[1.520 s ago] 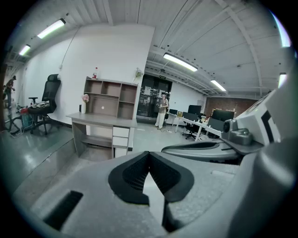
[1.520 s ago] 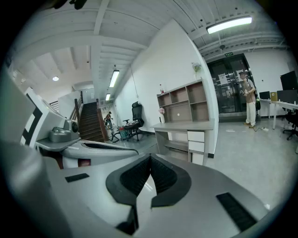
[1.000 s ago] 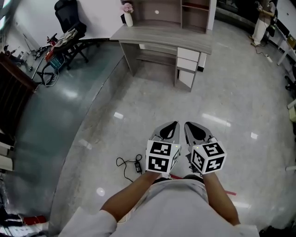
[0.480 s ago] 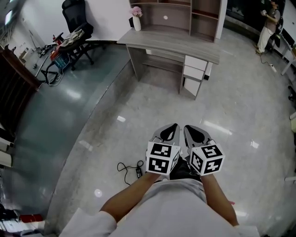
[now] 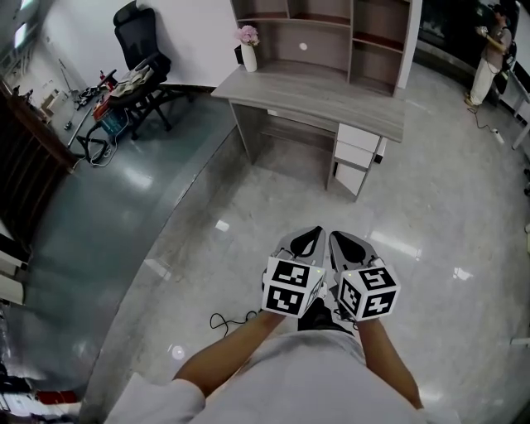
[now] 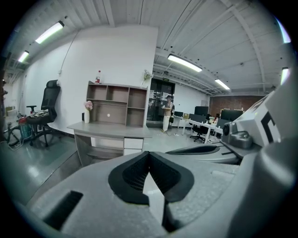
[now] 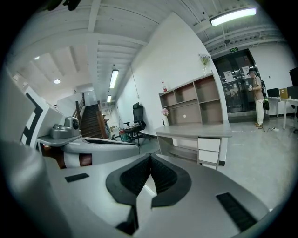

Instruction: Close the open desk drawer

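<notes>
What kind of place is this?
Most likely a big open office. There is a gray desk with a shelf unit on top, a black office chair, and more desks with monitors farther back.

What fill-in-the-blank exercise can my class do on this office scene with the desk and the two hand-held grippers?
1. The vase on the desk holds ____ flowers.
2. The left hand-held gripper and the right hand-held gripper are empty, each with its jaws ____.
3. The office chair to the left of the desk is ____ in colour.
4. In the head view, the drawers are at the desk's ____ end.

Missing words: pink; shut; black; right.
</notes>
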`<state>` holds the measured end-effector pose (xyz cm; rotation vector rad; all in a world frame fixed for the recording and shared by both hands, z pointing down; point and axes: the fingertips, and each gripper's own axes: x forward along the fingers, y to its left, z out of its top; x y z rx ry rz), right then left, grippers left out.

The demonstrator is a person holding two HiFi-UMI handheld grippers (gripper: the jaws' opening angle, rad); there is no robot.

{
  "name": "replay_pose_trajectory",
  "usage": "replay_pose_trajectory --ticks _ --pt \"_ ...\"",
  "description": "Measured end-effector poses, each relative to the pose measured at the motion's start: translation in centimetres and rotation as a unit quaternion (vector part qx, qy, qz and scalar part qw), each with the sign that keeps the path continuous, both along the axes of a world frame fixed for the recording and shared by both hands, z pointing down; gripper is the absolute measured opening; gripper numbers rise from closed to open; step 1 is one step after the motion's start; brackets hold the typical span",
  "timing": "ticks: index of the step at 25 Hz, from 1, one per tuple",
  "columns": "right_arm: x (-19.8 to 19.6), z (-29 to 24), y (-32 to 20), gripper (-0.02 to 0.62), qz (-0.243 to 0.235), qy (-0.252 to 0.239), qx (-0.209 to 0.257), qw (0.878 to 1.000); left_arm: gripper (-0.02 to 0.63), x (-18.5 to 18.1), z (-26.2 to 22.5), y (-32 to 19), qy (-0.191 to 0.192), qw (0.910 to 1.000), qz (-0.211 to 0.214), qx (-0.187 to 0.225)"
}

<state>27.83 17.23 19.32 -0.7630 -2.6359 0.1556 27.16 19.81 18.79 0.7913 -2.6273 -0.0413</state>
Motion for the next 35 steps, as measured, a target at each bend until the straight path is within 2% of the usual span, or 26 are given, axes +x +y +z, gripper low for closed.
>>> replay_pose_trajectory --ticks 12,17,26,35 --pt "-14.1 0.1 -4.9 -0.002 0.041 0.015 -0.027 0.999 0.002 -13.7 0.3 -4.4 0.026 0.9988 0.035 -0.022" --pt "-18.6 0.0 -7.4 -0.001 0.064 0.011 -0.032 0.997 0.002 -18.3 0.7 -6.8 0.028 0.9978 0.055 -0.025" --pt "-22.1 -0.3 -10.0 -0.002 0.092 0.007 -0.049 0.995 0.002 -22.4 -0.2 -10.2 0.017 0.995 0.094 -0.031" --pt "-25.1 1.4 -11.1 -0.001 0.122 0.018 -0.047 0.991 0.002 -25.8 1.3 -12.3 0.028 0.9893 0.141 -0.022"
